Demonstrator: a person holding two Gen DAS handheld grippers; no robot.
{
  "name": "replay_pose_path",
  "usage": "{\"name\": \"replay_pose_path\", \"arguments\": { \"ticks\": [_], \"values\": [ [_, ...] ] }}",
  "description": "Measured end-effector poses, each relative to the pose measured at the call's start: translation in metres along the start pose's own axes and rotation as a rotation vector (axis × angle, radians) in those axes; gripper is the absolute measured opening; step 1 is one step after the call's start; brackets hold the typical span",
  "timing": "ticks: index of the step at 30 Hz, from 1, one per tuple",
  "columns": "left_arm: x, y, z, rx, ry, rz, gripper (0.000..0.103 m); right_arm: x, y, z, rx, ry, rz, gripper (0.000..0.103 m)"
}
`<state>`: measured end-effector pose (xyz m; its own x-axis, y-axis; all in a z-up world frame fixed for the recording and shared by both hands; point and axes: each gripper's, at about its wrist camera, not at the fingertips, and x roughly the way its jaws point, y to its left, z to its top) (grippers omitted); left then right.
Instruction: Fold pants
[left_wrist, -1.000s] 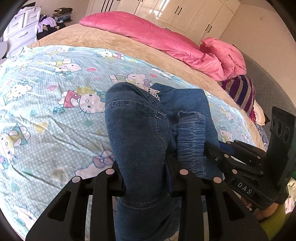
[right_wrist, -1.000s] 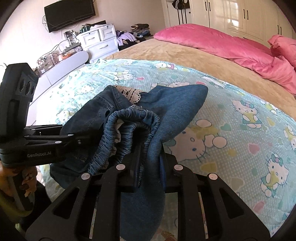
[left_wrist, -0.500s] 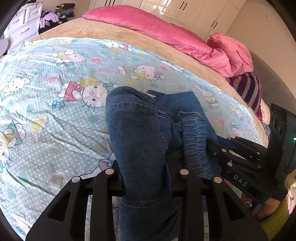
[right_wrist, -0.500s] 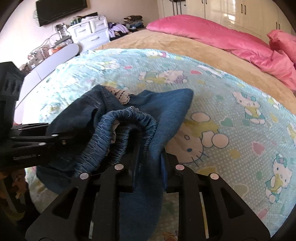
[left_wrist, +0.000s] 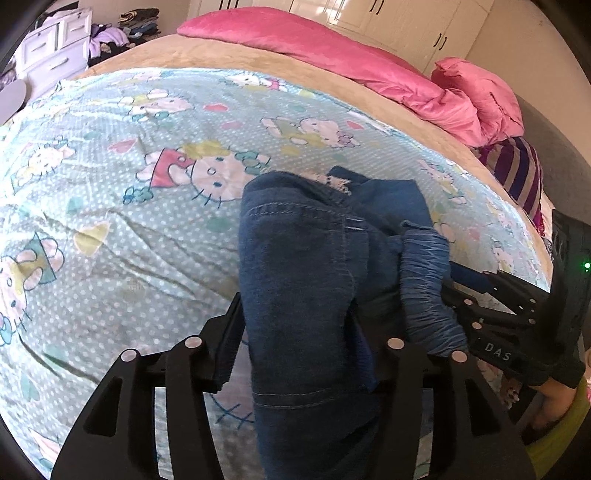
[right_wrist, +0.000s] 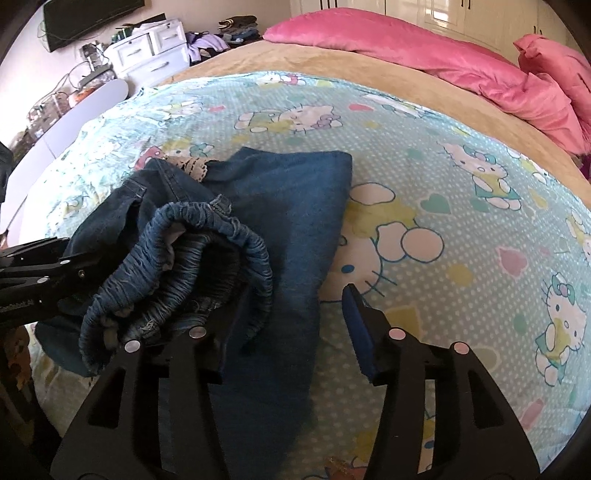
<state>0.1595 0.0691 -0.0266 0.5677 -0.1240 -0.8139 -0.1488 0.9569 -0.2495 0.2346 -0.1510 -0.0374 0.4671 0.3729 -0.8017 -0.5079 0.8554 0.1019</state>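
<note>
Dark blue denim pants (left_wrist: 306, 266) lie bunched on a Hello Kitty sheet (left_wrist: 110, 184). In the left wrist view my left gripper (left_wrist: 295, 343) has its jaws spread wide, with a fold of the pants lying between them. In the right wrist view my right gripper (right_wrist: 291, 310) is open; the pants (right_wrist: 295, 206) and their elastic waistband (right_wrist: 207, 243) lie over its left finger, and the right fingertip (right_wrist: 360, 325) stands clear of the cloth. The right gripper's body shows in the left wrist view (left_wrist: 517, 325), and the left gripper's in the right wrist view (right_wrist: 33, 273).
A tan blanket (right_wrist: 332, 55) and pink bedding (right_wrist: 424, 48) cover the far half of the bed. A pink pillow (left_wrist: 480, 92) and striped cloth (left_wrist: 517, 173) lie at the right. White drawers (right_wrist: 155, 44) with piled clothes stand beyond the bed's left side.
Both grippers have opened and let go of the pants. The pants have sunk onto the sheet, nearer the front edge.
</note>
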Motion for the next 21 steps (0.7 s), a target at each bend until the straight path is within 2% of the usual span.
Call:
{"name": "replay_pose_path", "arguments": {
  "ticks": [4, 14, 19, 21],
  "values": [
    [0.006, 0.006, -0.004, -0.010, 0.005, 0.004, 0.060, 0.000, -0.001, -0.001, 0.006, 0.005, -0.009, 0.050],
    [0.007, 0.005, -0.012, -0.009, -0.017, 0.010, 0.064, -0.008, -0.007, -0.007, 0.042, 0.005, -0.017, 0.065],
    [0.001, 0.003, -0.016, 0.000, -0.027, 0.036, 0.070, -0.018, -0.009, -0.012, 0.047, -0.017, -0.017, 0.076],
    [-0.003, 0.002, -0.018, -0.001, -0.031, 0.048, 0.072, -0.023, -0.011, -0.015, 0.057, -0.025, -0.005, 0.077]
  ]
}}
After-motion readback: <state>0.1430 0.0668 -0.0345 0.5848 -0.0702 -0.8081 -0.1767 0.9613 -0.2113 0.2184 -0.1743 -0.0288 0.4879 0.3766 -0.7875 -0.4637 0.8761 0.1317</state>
